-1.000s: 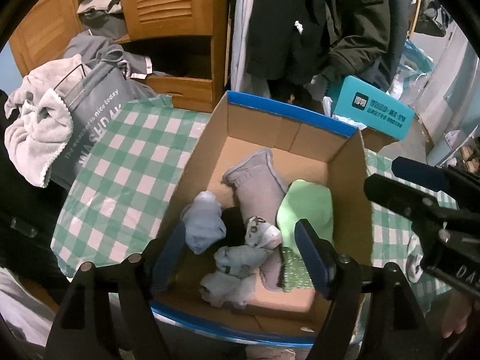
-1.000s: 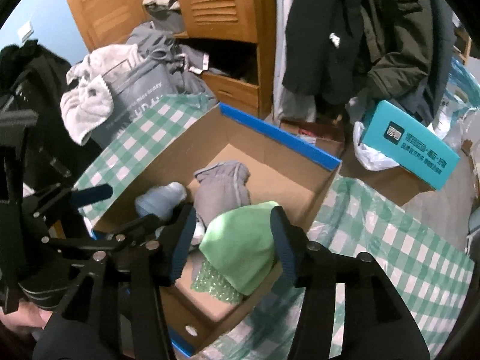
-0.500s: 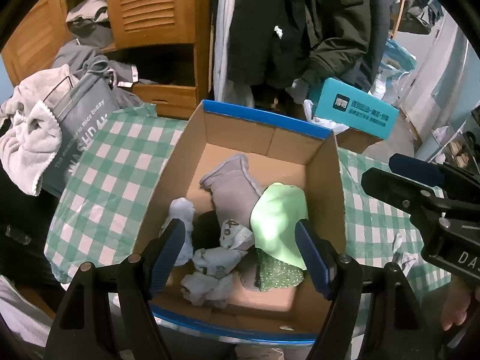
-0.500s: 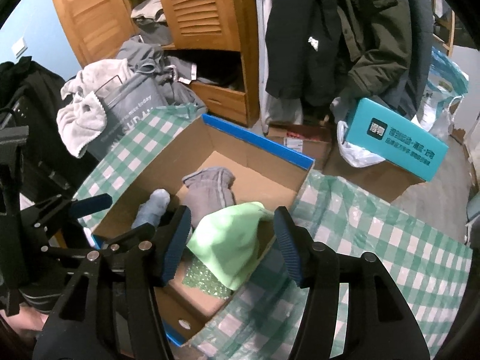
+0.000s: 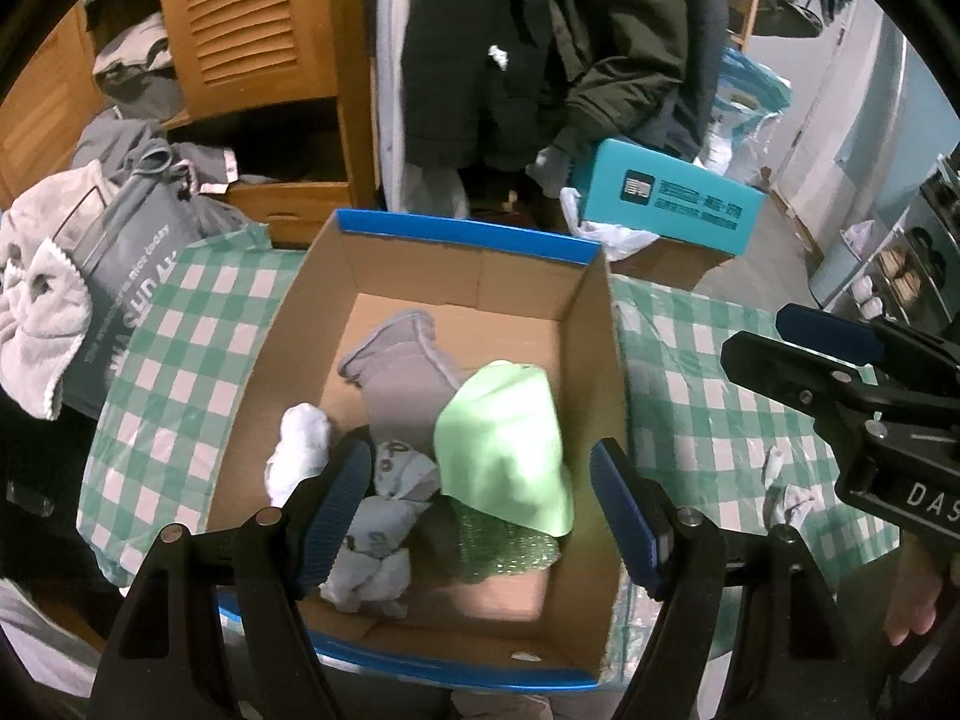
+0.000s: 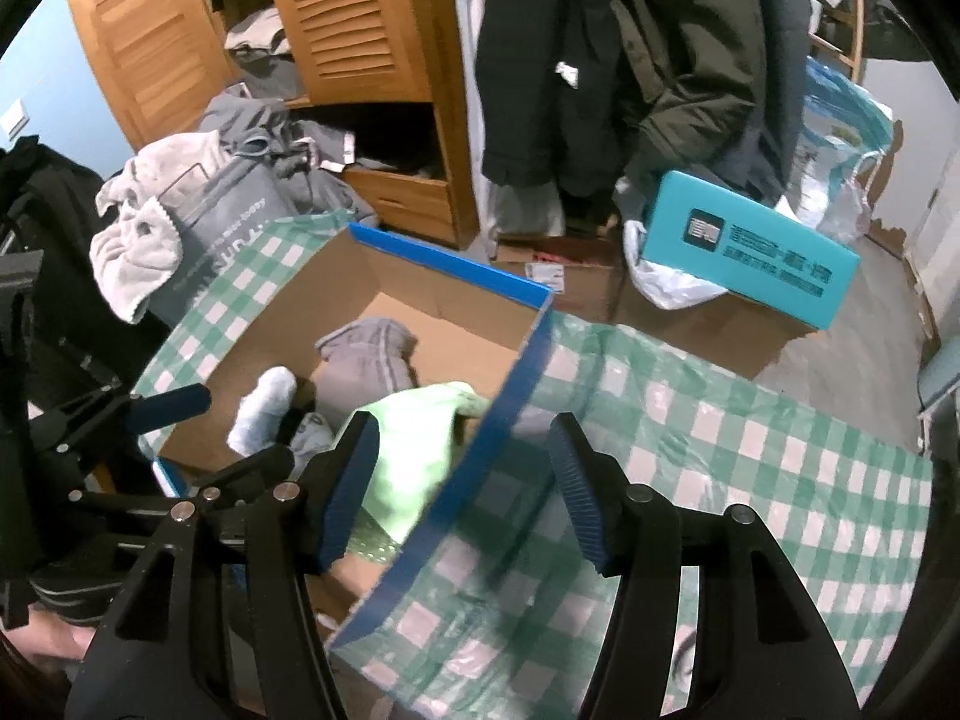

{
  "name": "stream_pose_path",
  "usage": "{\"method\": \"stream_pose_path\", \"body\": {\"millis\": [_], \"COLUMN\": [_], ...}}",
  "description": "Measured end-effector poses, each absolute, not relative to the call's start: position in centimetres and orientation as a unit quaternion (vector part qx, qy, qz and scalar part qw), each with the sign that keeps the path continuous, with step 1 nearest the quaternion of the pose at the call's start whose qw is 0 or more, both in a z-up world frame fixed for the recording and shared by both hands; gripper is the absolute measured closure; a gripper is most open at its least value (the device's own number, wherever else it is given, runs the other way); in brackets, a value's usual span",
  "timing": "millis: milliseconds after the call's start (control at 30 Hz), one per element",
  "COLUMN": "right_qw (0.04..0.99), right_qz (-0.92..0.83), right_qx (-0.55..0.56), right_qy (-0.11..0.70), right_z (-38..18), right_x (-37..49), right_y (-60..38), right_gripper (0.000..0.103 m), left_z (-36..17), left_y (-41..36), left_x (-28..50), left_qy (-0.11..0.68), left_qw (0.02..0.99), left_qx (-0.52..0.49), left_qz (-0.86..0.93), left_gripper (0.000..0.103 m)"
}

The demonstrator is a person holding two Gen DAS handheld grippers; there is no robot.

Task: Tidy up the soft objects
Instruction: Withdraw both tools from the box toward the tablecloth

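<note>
A cardboard box (image 5: 468, 264) with a blue rim stands on the green checked tablecloth (image 5: 180, 360). Inside lie a light green cloth (image 5: 504, 450), a grey cloth (image 5: 402, 372), a white sock (image 5: 300, 450), grey patterned socks (image 5: 378, 540) and a green scrubber (image 5: 504, 546). My left gripper (image 5: 480, 510) is open and empty above the box's near side. My right gripper (image 6: 462, 486) is open and empty over the box's right rim (image 6: 480, 450); the green cloth (image 6: 414, 450) shows beneath it. Small white socks (image 5: 792, 492) lie on the cloth to the right of the box.
A teal box (image 5: 666, 204) sits on a carton behind the table. A grey bag (image 5: 126, 276) and a pale towel (image 5: 36, 312) hang at the left. A wooden wardrobe (image 5: 252, 30) and dark coats (image 5: 540, 48) stand behind.
Both grippers have pulled back and up from the box. The right gripper has shifted rightward, now over the box's right rim and the tablecloth. The box contents have not moved.
</note>
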State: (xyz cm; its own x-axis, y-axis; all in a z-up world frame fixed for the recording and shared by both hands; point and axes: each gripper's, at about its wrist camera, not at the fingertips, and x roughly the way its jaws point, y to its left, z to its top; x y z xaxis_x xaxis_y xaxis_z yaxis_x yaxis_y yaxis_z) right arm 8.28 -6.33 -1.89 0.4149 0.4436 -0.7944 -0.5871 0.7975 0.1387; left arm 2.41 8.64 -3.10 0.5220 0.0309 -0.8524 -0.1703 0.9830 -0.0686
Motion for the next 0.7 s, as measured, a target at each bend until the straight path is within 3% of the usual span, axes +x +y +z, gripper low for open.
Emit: {"method": "stream_pose_path", "body": {"millis": [700], "right_qw": [0.848], "right_qz": [0.258], "right_qx": [-0.073], "right_qy": [0.458], "right_z": [-2.5], "right_x": [8.5], "right_y": [-13.0], "right_gripper": [0.044], "left_z": [-3.3], "left_y": [3.2], "left_x": [3.6], "left_qy": [0.491], "left_qw": [0.87], "left_qx": [-0.042], "left_qz": [0.014], "left_gripper": [0.026]}}
